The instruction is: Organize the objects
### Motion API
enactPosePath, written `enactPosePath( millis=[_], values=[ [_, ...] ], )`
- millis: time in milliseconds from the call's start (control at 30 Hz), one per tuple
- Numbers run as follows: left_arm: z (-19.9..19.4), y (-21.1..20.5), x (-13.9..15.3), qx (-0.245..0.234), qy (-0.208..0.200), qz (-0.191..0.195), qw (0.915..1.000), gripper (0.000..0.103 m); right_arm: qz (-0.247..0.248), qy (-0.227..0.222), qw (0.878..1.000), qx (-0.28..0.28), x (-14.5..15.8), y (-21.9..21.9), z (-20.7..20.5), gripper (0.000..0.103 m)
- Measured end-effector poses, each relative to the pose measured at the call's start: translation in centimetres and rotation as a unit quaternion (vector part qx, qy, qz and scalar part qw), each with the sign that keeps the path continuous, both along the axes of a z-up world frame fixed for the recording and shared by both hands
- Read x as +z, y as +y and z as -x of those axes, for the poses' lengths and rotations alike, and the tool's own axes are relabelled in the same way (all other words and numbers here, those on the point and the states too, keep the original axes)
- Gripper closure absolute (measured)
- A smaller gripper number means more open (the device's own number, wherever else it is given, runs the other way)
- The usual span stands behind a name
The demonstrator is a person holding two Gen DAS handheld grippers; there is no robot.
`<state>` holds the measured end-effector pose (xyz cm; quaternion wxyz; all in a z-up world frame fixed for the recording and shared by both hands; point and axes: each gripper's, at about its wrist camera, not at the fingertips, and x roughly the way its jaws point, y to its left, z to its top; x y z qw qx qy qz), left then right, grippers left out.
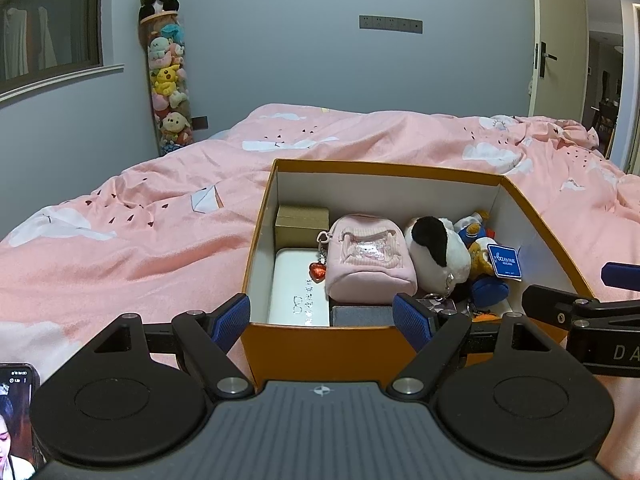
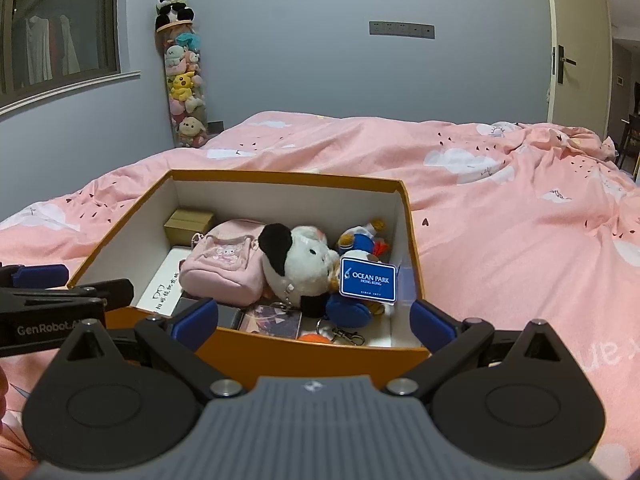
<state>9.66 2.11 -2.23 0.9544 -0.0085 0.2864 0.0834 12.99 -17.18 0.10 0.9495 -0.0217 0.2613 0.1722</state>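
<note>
An open orange box (image 1: 320, 350) (image 2: 320, 354) sits on the pink bed. Inside lie a pink mini pouch (image 1: 370, 264) (image 2: 224, 266), a black-and-white plush (image 1: 436, 252) (image 2: 300, 260), a blue plush with an Ocean Park tag (image 1: 505, 262) (image 2: 368, 280), a small tan box (image 1: 302, 222) (image 2: 188, 222) and a white case (image 1: 298, 288) (image 2: 164, 284). My left gripper (image 1: 322, 318) is open and empty at the box's near wall. My right gripper (image 2: 314, 320) is open and empty, straddling the near wall.
The pink bedspread (image 1: 140, 240) (image 2: 520, 240) surrounds the box. A phone (image 1: 18, 420) lies at the lower left. A tall tube of plush toys (image 1: 170, 76) (image 2: 186, 80) stands by the far wall. A door (image 2: 576, 48) is at the right.
</note>
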Motion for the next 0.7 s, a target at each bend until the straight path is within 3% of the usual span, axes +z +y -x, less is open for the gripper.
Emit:
enactPosePath(
  millis=[700],
  values=[
    [-0.01,0.18,0.04,0.003,0.003,0.003,1.0000,0.009,-0.002,0.015,1.000,0.010,-0.26,0.11,-0.05,0.001]
  ],
)
